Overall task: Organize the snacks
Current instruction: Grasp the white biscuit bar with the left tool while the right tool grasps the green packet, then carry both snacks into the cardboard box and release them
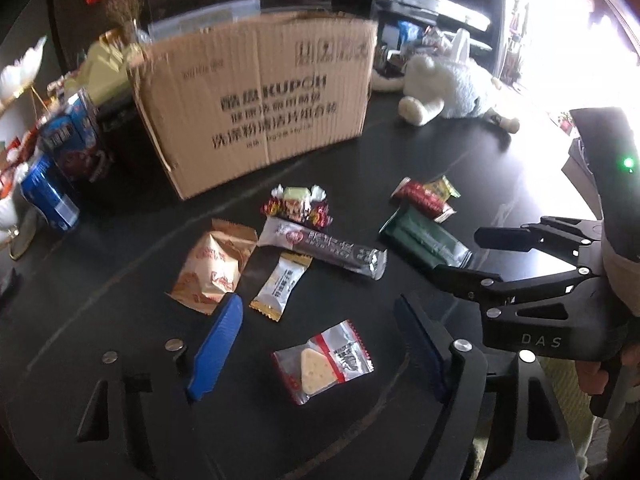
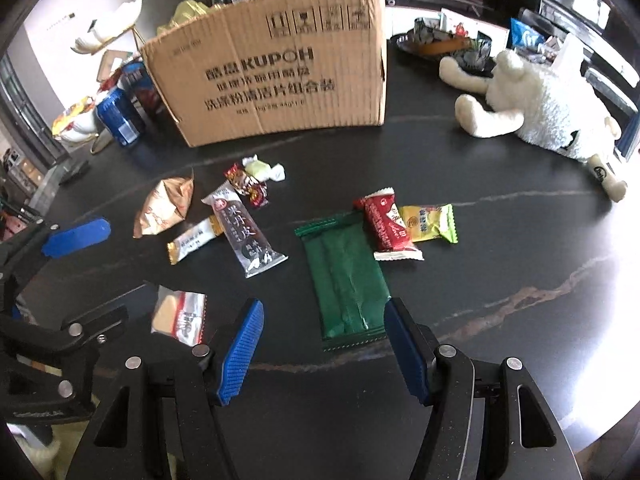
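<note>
Several wrapped snacks lie on the dark table (image 1: 120,264) in front of a cardboard box (image 1: 256,100). My left gripper (image 1: 318,312) is open just above a clear packet with a triangular biscuit (image 1: 324,360); that packet also shows in the right wrist view (image 2: 180,316). My right gripper (image 2: 324,312) is open around the near end of a green packet (image 2: 346,280), which also shows in the left wrist view (image 1: 424,236). A red packet (image 2: 388,224), a yellow-green packet (image 2: 430,222), a long grey bar (image 2: 244,232), an orange-brown pouch (image 2: 164,208) and a gold-white sachet (image 2: 194,240) lie around.
A white plush toy (image 2: 536,108) lies at the right rear. Blue drink cans (image 2: 118,116) and cartons stand left of the box (image 2: 280,72). A tray of items (image 2: 440,44) sits behind. Small wrapped candies (image 2: 256,178) lie near the box.
</note>
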Motion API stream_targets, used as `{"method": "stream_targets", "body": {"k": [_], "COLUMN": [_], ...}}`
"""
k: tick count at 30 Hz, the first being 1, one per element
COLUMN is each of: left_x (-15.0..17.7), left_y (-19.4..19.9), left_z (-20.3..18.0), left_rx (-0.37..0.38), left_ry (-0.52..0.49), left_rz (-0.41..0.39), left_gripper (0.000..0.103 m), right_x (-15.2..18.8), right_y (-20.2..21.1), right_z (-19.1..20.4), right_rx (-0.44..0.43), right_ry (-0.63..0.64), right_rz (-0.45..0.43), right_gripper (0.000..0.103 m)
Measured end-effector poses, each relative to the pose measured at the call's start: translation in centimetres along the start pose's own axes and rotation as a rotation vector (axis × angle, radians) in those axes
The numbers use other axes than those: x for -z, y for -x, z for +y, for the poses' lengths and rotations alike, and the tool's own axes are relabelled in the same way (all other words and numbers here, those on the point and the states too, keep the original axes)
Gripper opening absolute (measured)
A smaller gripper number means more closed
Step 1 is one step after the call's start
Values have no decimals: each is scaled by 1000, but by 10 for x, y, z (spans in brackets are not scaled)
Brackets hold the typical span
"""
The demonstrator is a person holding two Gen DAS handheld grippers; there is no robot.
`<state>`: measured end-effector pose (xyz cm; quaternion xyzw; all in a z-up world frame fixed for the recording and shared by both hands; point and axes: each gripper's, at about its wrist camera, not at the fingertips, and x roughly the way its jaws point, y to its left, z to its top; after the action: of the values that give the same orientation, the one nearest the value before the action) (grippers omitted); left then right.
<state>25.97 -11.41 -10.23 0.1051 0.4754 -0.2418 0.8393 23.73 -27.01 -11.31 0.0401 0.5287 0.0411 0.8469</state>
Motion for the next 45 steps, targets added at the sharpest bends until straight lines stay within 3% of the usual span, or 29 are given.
{"method": "stream_targets", "body": {"k": [6,29,36,45], "left_x": [-2,-14,-17,-16], "left_y": [-22,-66,-67,-57], "left_z": [7,24,24,21], "left_rx": [7,28,39,61], "left_ry": [-29,-34,-20,20], "left_rz": [47,119,121,112], "left_gripper": [64,42,21,20], "right_x": [-6,-21,-20,-18], "right_y": [-14,-48,-46,-40], "right_z": [-2,-2,-1,-2], "right_rx": [28,63,65,36], "right_ry": [1,-1,-5,-43], "right_rz": [35,70,63,53], "right_gripper": [64,63,49,48]}}
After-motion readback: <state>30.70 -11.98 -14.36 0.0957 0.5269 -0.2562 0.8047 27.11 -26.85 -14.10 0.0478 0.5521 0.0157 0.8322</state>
